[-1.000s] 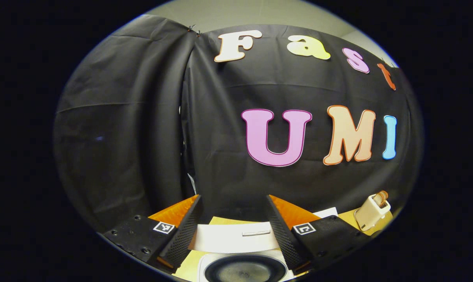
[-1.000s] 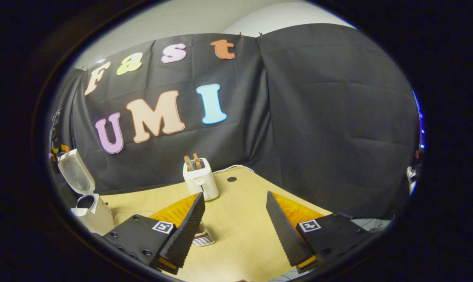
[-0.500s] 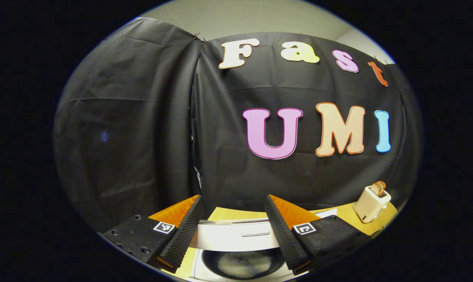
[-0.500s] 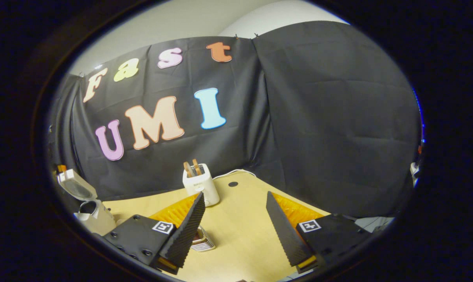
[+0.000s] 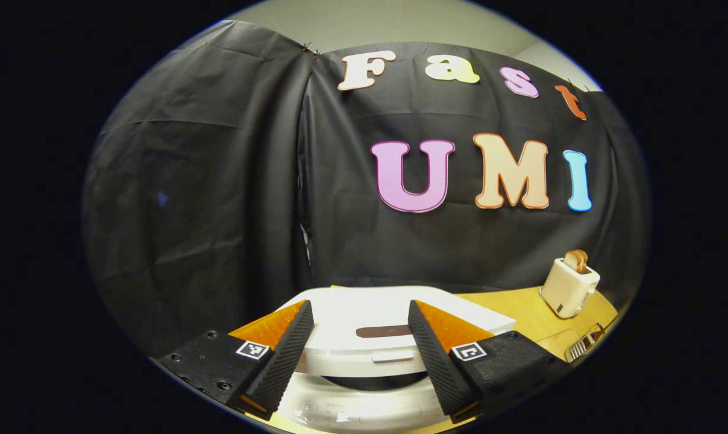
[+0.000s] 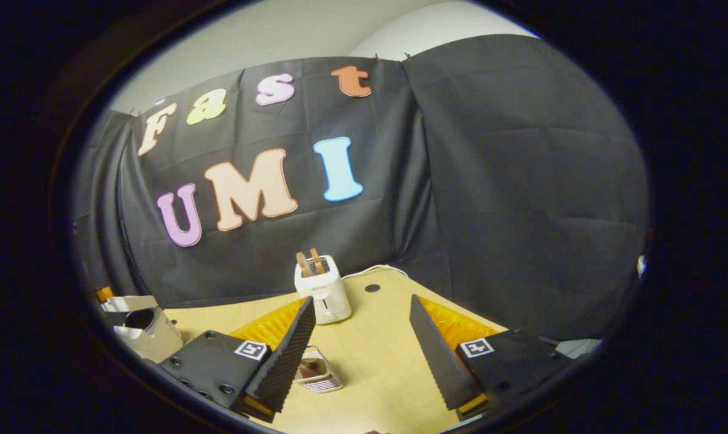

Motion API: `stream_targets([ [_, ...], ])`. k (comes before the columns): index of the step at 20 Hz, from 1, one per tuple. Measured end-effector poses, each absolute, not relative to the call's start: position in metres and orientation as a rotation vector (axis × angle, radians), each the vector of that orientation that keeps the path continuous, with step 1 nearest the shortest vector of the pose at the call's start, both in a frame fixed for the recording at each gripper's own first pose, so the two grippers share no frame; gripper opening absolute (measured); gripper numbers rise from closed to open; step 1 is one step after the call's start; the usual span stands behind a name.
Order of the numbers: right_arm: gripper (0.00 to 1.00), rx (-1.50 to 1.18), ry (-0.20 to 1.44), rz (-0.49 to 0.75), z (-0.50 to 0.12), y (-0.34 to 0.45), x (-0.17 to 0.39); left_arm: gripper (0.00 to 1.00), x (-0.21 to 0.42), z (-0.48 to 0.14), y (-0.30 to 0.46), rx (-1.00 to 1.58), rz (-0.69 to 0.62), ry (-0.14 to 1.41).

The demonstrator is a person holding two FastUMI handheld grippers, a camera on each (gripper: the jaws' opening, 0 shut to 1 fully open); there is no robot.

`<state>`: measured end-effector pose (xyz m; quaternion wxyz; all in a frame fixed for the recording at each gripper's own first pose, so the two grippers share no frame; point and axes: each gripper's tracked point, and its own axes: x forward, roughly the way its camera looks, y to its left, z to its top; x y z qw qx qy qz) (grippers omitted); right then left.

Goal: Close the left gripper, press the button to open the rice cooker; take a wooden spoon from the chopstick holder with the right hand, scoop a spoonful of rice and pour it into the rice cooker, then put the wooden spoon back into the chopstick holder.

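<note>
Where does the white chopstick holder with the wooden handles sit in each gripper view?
Left gripper view: the white chopstick holder stands at the far right on the yellow wooden table, right of the white rice cooker.
Right gripper view: it stands near centre, above the gap between this tool's fingers.
Shared landmark: the white rice cooker, at the left edge here.

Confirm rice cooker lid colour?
White lid, dark oval mark on top; clearest in the left gripper view.

Even overhead lighting, sharp centre, strong fisheye bending at edges, soft shadows, no glare
</note>
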<state>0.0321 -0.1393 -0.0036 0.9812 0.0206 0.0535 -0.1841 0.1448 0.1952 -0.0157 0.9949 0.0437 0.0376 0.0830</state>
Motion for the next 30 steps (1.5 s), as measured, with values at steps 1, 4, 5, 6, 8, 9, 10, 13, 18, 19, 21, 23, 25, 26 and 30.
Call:
stream_targets([
  [1,0.99,0.039,0.110,-0.362,-0.004,-0.135,0.035,0.93,0.142,-0.024,0.196,0.076,0.161,0.092],
  [4,0.99,0.027,0.109,-0.337,-0.004,-0.123,0.041,0.95,0.138,-0.039,0.202,0.042,0.166,0.107],
  [5,0.99,0.018,0.111,-0.332,-0.005,-0.120,0.043,0.93,0.137,-0.042,0.201,0.048,0.166,0.108],
  [6,0.99,0.012,0.112,-0.327,-0.005,-0.117,0.043,0.93,0.137,-0.045,0.201,0.060,0.167,0.107],
  [8,0.99,0.009,0.114,-0.320,-0.006,-0.113,0.043,0.92,0.137,-0.052,0.203,0.059,0.170,0.116],
  [9,0.99,0.010,0.114,-0.319,-0.005,-0.112,0.044,0.93,0.136,-0.058,0.203,0.051,0.172,0.127],
  [10,0.99,0.009,0.112,-0.320,-0.006,-0.112,0.043,0.93,0.136,-0.067,0.203,0.048,0.174,0.148],
  [13,0.99,0.007,0.113,-0.327,-0.006,-0.114,0.041,0.94,0.134,-0.080,0.202,0.055,0.176,0.166],
  [18,0.99,0.012,0.118,-0.324,-0.010,-0.111,0.039,0.94,0.134,-0.080,0.201,0.059,0.152,0.148],
  [19,0.99,0.012,0.118,-0.319,-0.010,-0.109,0.040,0.93,0.133,-0.081,0.201,0.051,0.152,0.145],
  [21,0.99,0.013,0.117,-0.309,-0.011,-0.106,0.039,0.93,0.133,-0.080,0.202,0.049,0.160,0.128],
  [23,0.99,0.012,0.112,-0.299,-0.008,-0.102,0.040,0.93,0.136,-0.078,0.202,0.051,0.164,0.120],
  [25,0.99,0.010,0.104,-0.291,-0.004,-0.099,0.040,0.93,0.134,-0.076,0.202,0.052,0.163,0.120],
  [26,0.99,0.013,0.100,-0.288,-0.003,-0.099,0.041,0.93,0.135,-0.076,0.202,0.050,0.168,0.122],
  [30,0.99,0.034,0.079,-0.273,0.002,-0.091,0.045,0.92,0.133,-0.070,0.203,-0.011,0.192,0.130],
])
